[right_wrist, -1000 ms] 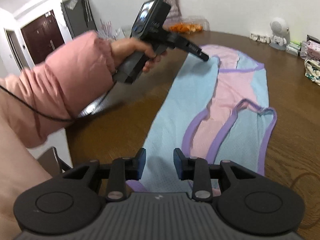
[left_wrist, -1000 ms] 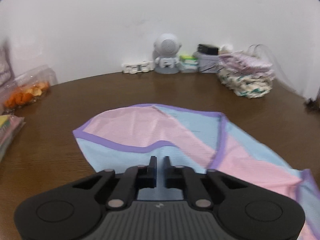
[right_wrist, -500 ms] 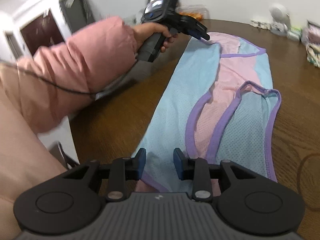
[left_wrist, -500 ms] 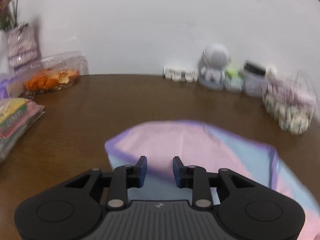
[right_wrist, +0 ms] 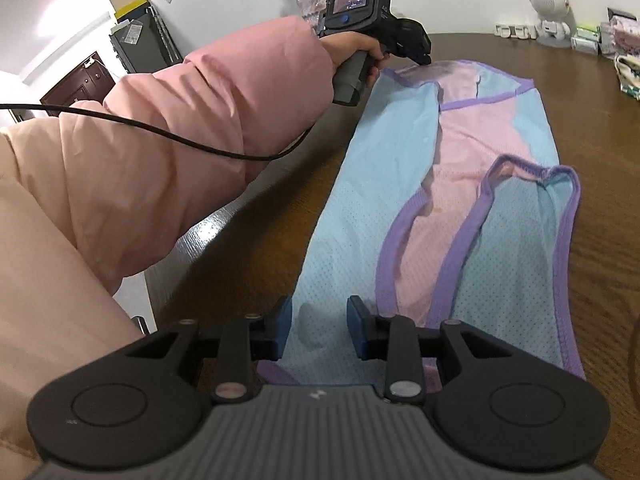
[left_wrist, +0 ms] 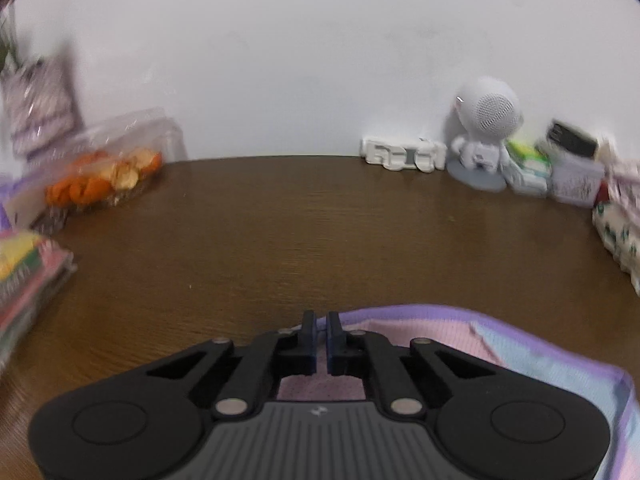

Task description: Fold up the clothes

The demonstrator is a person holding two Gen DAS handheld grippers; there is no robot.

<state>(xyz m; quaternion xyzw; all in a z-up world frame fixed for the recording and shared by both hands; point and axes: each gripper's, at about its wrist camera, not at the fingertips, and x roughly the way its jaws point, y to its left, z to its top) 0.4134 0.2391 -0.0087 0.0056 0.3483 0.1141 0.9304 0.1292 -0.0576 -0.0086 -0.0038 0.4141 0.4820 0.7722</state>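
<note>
The brown table [right_wrist: 600, 92] carries one garment [right_wrist: 460, 208], a pink-and-blue mesh vest with purple trim, stretched out long from the near edge to the far end, and by the look of it the sides are already turned in lengthwise, with the cross folds not yet made. One pink sleeve [right_wrist: 208, 120] reaches across to the far end, where the left gripper [left_wrist: 321, 326] sits at the vest's top hem; its jaws have just been closing and now stand all but together right at the purple edge, though whether cloth is pinched between the tips I cannot tell. The right gripper [right_wrist: 319, 322] hovers over the near hem, jaws partly apart with blue mesh showing between the pads, gripping nothing I can see. Round the rim: one folded pile of cloth [left_wrist: 624, 224], one bag of orange fruit [left_wrist: 104, 176], one small white speaker figure [left_wrist: 486, 128].
</note>
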